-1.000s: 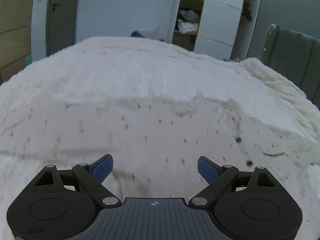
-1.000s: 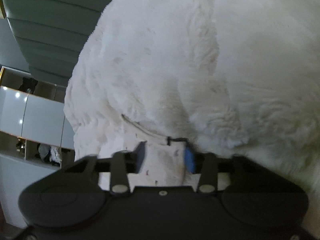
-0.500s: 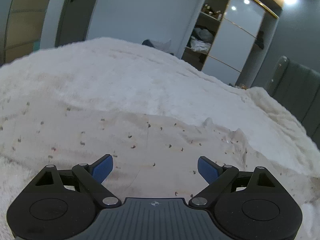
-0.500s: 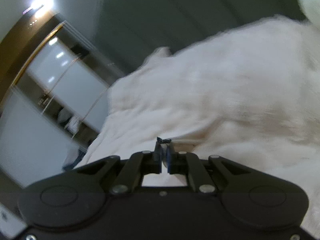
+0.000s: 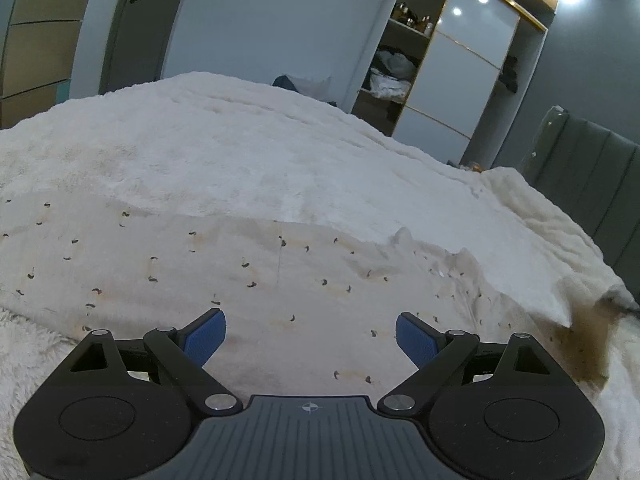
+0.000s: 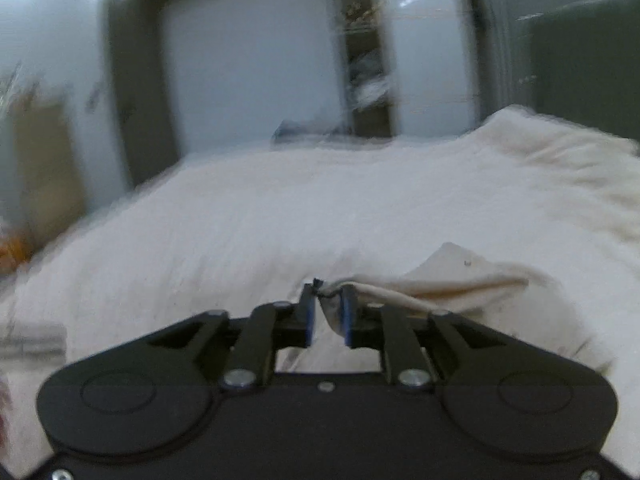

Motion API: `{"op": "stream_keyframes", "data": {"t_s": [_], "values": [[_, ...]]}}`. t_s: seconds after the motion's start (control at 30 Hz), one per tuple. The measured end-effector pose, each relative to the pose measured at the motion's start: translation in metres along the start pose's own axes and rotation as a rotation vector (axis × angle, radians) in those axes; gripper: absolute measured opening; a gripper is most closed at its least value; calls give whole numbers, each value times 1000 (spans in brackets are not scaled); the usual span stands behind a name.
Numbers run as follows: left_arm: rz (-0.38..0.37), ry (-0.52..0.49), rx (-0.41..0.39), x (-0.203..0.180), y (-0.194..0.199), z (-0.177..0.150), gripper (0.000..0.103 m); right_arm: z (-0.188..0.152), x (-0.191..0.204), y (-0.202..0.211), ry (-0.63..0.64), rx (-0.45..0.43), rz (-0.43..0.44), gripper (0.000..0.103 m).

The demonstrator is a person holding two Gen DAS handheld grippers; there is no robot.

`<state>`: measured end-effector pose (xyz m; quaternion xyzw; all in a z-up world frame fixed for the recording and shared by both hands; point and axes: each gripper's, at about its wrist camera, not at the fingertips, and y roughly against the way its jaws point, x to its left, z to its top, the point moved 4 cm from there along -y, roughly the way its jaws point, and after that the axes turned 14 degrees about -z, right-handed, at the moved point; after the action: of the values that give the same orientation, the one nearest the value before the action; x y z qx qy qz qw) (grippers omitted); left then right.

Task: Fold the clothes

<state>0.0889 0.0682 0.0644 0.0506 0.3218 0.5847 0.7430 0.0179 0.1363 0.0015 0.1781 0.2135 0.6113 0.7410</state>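
Folding has barely begun: the patterned garment lies mostly flat on the bed, left tool gaping empty above it, right tool just loosening around its corner.

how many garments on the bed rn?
1: the speckled cream garment lies spread flat ahead of the left gripper; its corner sits at the right gripper. Others may be out of frame.

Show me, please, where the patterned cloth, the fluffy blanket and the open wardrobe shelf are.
patterned cloth (image 5: 280, 280): left wrist view, on its flat middle, beside the seam.
fluffy blanket (image 5: 248, 152): left wrist view, on the bare part beyond the cloth.
wardrobe shelf (image 5: 386, 90): left wrist view, on the pale clothes stacked there.
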Motion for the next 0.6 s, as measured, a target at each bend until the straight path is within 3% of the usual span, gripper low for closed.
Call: {"op": "stream_keyframes", "data": {"t_s": [0.1,0.23,0.43,0.6], "values": [[4,-6,11,1,0,-2,90,-40,47,-9,147,92,0,20],[-1,-6,31,1,-4,-5,90,-37,25,4,138,44,42,38],[-24,-56,73,-16,-19,-14,90,-29,-78,5,135,-38,-44,44],[-30,-338,116,-70,-33,-33,90,-32,-187,-20,21,28,-159,45]]}}
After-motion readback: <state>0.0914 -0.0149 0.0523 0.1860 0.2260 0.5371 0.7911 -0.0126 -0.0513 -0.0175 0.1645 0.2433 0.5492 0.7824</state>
